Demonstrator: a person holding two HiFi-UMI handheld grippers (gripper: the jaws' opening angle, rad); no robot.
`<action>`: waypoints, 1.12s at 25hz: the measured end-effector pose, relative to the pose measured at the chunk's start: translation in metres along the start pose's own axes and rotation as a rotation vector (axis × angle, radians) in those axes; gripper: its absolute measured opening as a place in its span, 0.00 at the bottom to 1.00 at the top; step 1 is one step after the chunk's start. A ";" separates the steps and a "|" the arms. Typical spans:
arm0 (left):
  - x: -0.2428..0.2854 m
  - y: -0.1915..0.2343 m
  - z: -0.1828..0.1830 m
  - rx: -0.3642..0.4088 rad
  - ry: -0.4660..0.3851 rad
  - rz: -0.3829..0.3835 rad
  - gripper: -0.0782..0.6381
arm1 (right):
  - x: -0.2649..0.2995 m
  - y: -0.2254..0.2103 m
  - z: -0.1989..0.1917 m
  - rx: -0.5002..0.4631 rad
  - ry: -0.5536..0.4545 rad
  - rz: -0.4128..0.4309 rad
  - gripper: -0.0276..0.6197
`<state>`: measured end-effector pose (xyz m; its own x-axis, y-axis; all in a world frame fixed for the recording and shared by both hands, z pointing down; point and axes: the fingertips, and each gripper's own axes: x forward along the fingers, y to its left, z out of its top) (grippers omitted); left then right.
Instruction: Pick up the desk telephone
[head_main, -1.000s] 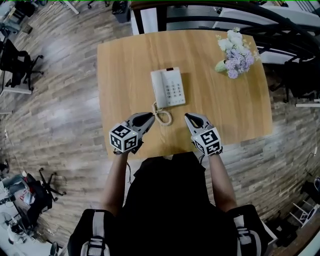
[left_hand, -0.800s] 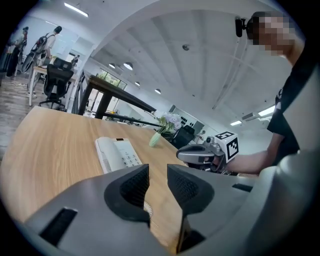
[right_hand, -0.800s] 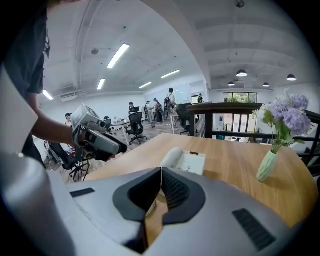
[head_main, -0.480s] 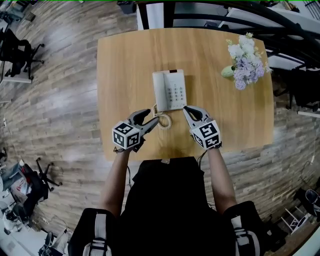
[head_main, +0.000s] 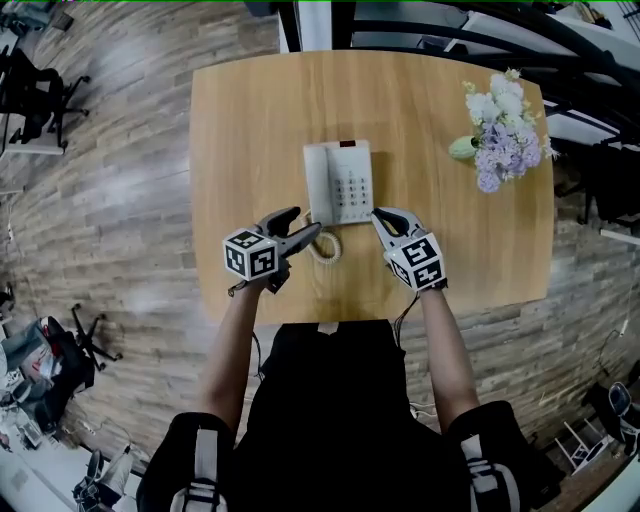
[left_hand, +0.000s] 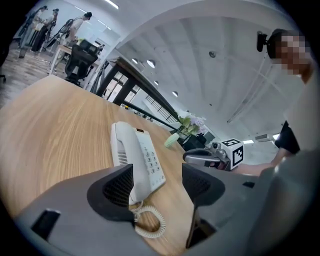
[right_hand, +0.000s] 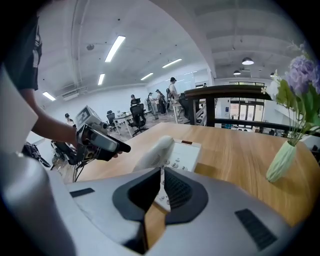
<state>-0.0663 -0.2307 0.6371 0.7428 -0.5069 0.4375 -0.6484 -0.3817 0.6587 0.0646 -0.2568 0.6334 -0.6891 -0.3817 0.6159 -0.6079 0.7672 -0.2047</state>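
Note:
A white desk telephone (head_main: 338, 182) lies in the middle of the wooden table (head_main: 250, 130), handset on its left side, coiled cord (head_main: 325, 246) at its near end. My left gripper (head_main: 305, 222) is just short of the phone's near left corner; its jaws have just been opening and stand open with nothing between them. In the left gripper view the telephone (left_hand: 142, 160) and cord (left_hand: 150, 222) lie just beyond the left gripper (left_hand: 157, 182). My right gripper (head_main: 378, 213) is shut and empty at the phone's near right corner. In the right gripper view the telephone (right_hand: 180, 152) lies close ahead of it (right_hand: 161, 175).
A pale green vase of white and lilac flowers (head_main: 500, 125) stands at the table's far right, well away from the phone. Wood-plank floor surrounds the table, with office chairs (head_main: 40, 90) to the left. The person stands at the table's near edge.
Both grippers have moved forward and down to the phone's near edge. The left jaws, shut a second ago, now stand apart. The right jaws stay shut.

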 end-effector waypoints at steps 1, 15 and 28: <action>0.004 0.003 0.000 -0.005 0.003 0.000 0.51 | 0.003 -0.002 -0.003 0.001 0.006 0.007 0.08; 0.038 0.044 0.010 -0.133 -0.015 -0.006 0.56 | 0.042 -0.041 -0.013 0.181 -0.021 0.035 0.25; 0.064 0.063 -0.006 -0.151 0.085 -0.024 0.61 | 0.080 -0.054 -0.035 0.257 0.034 0.075 0.43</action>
<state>-0.0589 -0.2829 0.7105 0.7734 -0.4292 0.4665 -0.6026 -0.2690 0.7514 0.0562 -0.3102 0.7202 -0.7252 -0.3080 0.6158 -0.6386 0.6352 -0.4344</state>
